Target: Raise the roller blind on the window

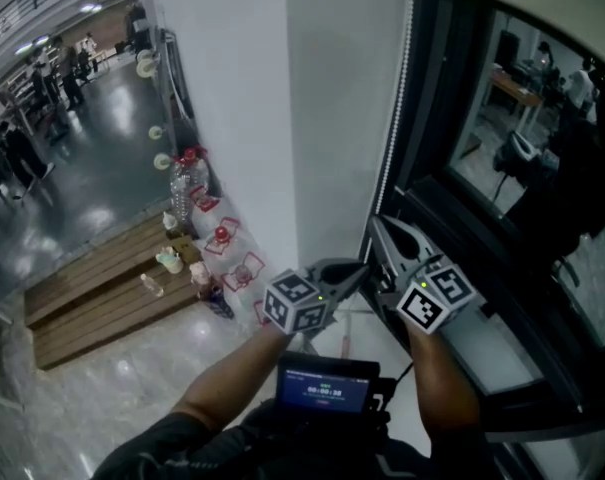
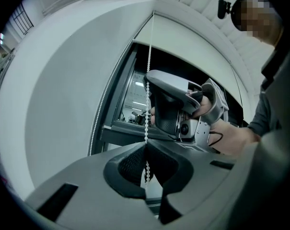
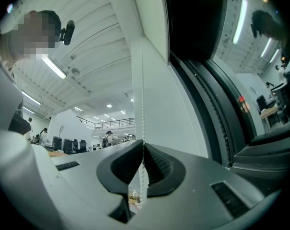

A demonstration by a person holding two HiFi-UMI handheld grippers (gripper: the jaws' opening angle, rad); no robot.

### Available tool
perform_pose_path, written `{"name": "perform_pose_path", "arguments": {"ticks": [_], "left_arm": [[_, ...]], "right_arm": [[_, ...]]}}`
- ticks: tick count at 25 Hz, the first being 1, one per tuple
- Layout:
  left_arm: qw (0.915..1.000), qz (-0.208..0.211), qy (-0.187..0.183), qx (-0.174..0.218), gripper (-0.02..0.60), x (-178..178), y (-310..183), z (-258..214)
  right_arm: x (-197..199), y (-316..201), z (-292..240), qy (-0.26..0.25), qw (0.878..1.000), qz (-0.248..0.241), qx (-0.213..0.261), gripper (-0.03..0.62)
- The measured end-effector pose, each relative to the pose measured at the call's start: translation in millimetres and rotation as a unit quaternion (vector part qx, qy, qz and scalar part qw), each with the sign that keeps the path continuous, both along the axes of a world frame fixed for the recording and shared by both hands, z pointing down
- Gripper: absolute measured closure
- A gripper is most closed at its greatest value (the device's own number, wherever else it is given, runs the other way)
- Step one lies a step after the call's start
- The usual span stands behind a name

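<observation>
The white bead chain [image 1: 395,118] hangs along the dark window frame [image 1: 427,88] beside a white pillar. In the head view both grippers are held close together low by the frame. My left gripper [image 1: 365,266] is shut on the bead chain [image 2: 147,80], which drops straight into its closed jaws [image 2: 145,146]. My right gripper [image 1: 378,224] sits just above it and is also shut on the bead chain [image 3: 142,95]; a short length shows below its jaws [image 3: 144,143]. The left gripper view shows the right gripper's body [image 2: 176,104] and the hand [image 2: 231,135] that holds it. A pale blind [image 2: 197,56] covers the window's top.
The white pillar [image 1: 282,88] stands left of the window. Far below lie a wooden platform [image 1: 102,288], bottles and red wire stands [image 1: 222,238]. People stand in the hall at the far left. A small screen [image 1: 327,386] hangs at the chest. The window sill [image 1: 482,348] lies to the right.
</observation>
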State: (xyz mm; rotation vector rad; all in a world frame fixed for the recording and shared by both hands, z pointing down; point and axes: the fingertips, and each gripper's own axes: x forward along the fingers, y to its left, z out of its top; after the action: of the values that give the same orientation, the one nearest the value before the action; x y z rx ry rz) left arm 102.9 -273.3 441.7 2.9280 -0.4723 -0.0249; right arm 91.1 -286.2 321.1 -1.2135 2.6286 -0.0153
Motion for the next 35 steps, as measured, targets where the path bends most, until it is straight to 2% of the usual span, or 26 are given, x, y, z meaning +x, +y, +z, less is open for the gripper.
{"name": "perform_pose_path", "arguments": {"ticks": [5,8,13,16,19,22,27,32,35], "left_arm": [[0.9990,0.001,0.017,-0.040,0.580,-1.9,5.5,2.4],[0.9994,-0.017,0.011,-0.028,0.580,-5.6,4.4,2.2],[0.9988,-0.032,0.017,-0.034,0.573,-24.6,-1.6,1.3],[0.9978,-0.050,0.015,-0.040,0.484,-44.6,-7.6,-2.9],[0.9954,-0.075,0.038,-0.045,0.468,-67.7,-15.9,-25.6],[0.9950,-0.081,0.057,-0.009,0.468,-75.1,-18.7,-70.3],[0.9922,-0.051,0.104,0.045,0.468,-59.6,-19.2,-156.6],[0.9888,-0.043,0.113,0.088,0.468,-39.1,-27.2,-214.0],[0.9883,-0.026,0.116,0.095,0.468,-23.5,-30.3,-232.1]], "right_arm": [[2.3,-3.1,6.1,0.009,1.000,0.006,-0.001,0.588],[1.8,-2.5,5.5,0.009,1.000,0.002,-0.004,0.588],[3.2,-0.4,4.9,-0.004,1.000,0.002,-0.001,0.588],[5.3,-0.7,3.8,-0.011,1.000,-0.001,-0.003,0.588],[5.7,1.4,2.4,-0.013,1.000,-0.002,-0.001,0.588],[4.3,2.7,0.9,-0.016,1.000,-0.005,0.000,0.588],[0.8,3.4,1.8,-0.014,1.000,-0.010,-0.001,0.588],[-4.1,7.6,1.4,-0.011,1.000,-0.014,0.002,0.588],[-5.5,9.0,1.2,-0.010,1.000,-0.017,0.004,0.588]]}}
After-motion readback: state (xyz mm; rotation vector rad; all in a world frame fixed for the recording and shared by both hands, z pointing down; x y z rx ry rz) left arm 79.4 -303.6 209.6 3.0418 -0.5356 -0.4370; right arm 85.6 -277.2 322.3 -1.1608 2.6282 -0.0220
